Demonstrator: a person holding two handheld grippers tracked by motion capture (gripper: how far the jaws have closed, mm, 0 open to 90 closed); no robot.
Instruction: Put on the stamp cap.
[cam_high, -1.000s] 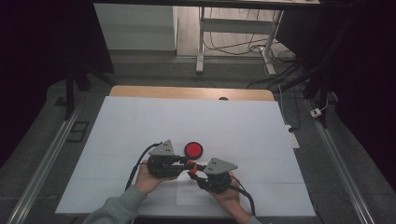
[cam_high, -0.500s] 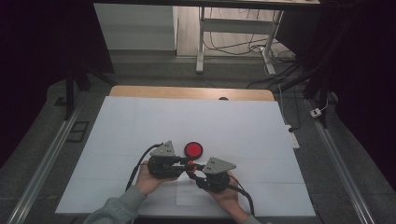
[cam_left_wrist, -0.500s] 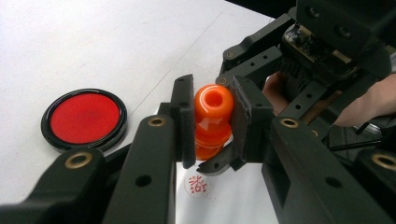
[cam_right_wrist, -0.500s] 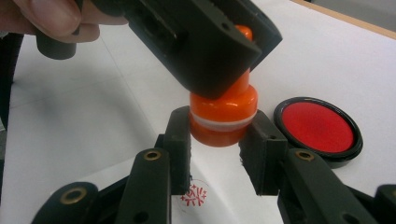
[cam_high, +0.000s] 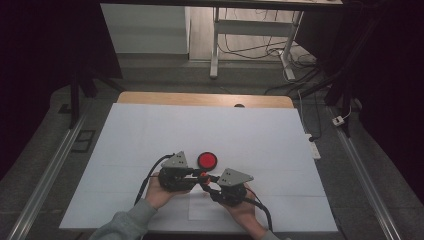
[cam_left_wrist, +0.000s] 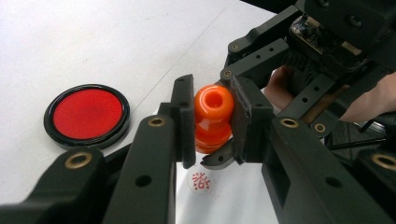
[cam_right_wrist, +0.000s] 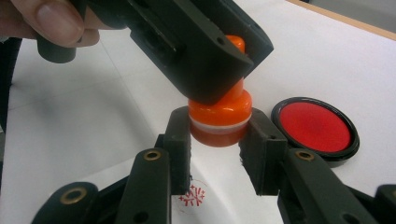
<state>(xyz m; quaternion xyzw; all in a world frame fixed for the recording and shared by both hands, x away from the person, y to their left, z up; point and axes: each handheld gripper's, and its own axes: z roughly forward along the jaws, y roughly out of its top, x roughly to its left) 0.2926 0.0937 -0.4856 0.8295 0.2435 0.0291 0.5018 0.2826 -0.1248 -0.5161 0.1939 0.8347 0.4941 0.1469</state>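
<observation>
High view: left gripper (cam_high: 199, 174) and right gripper (cam_high: 206, 181) meet tip to tip near table's (cam_high: 150, 130) front edge; red ink pad (cam_high: 206, 160) just beyond them.

Left gripper view: own jaws clamped on upper part of orange stamp (cam_left_wrist: 213, 119); ink pad at left; red stamp mark (cam_left_wrist: 201, 180) beneath.

Right gripper view: own jaws clamped on stamp's (cam_right_wrist: 219, 119) base; ink pad just right.

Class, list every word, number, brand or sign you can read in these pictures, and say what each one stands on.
Red round stamp print on the white paper below the orange stamp: a seal mark, its characters too small and blurred to read.
The same print in the right gripper view: also unreadable.
Orange stamp, red ink pad, left gripper and right gripper: no lettering can be read.
</observation>
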